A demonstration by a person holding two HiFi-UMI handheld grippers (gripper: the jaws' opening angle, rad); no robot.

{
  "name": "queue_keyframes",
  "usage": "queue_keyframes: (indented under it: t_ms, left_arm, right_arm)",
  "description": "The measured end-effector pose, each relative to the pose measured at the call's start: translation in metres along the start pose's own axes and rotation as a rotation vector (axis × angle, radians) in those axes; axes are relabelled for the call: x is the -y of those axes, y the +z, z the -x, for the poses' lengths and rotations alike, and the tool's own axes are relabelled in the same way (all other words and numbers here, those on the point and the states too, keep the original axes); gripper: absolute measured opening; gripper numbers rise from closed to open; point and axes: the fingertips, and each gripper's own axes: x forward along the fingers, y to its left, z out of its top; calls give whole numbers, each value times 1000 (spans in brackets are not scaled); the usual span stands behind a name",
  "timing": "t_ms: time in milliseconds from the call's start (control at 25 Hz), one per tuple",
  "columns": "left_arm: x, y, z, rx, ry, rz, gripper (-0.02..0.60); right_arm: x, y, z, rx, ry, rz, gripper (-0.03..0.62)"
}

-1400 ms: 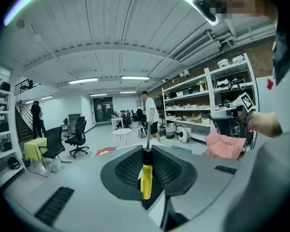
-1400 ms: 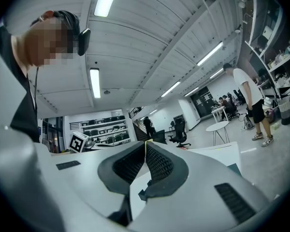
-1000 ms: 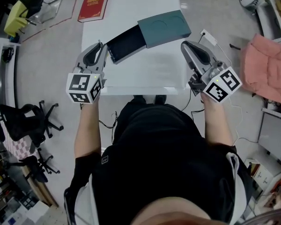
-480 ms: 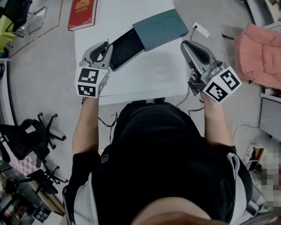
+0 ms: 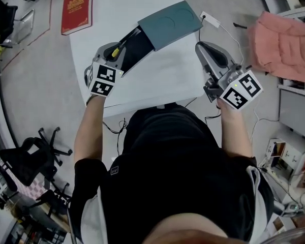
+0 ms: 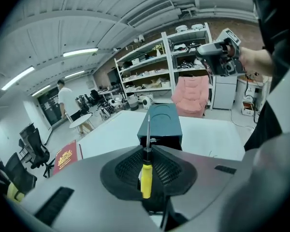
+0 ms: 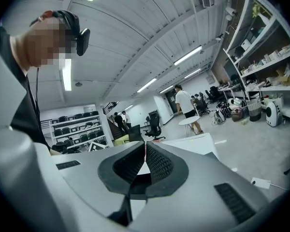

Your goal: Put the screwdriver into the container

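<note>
Forward and inward toward the container point(image 5: 170, 23) is where the left gripper point(image 5: 117, 48) has travelled since a second ago, while the right gripper point(image 5: 204, 52) has kept its place off the container's near right side. On the white tabletop point(image 5: 162, 78) the container lies as a teal sleeve with its dark inner tray point(image 5: 138, 43) drawn out at the end that faces the left gripper. A red book point(image 5: 76, 8) rests on the tabletop well to the left of the container. The left gripper's tip hovers at the near end of the drawn-out tray, and its fingers point(image 6: 123, 168) pinch the screwdriver point(image 6: 146, 178) by its yellow handle, with the thin shaft pointing straight at the container point(image 6: 162, 124). The right gripper's fingers point(image 7: 159, 163) are pressed together with nothing between them. From the head view the screwdriver point(image 5: 118, 50) sits just at the tray's edge, held in the fingers.
</note>
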Motion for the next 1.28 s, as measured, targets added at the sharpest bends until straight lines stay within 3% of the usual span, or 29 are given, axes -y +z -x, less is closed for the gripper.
queue_keyframes:
  t_ms: [640,1120,1280]
  left_arm:
    - [28,-39,-59,-170,-142,-213,66]
    - [44,-64,-91,-273,-201,-337,67]
    - [56,-61,-99,-309,-232,-344,69]
  right_arm:
    - [9,-7,5,-6,-42,-18,32]
    - [19,-18,11,-9,-40,-43,32]
    - [25,-13,27,-4,-38,-43,32]
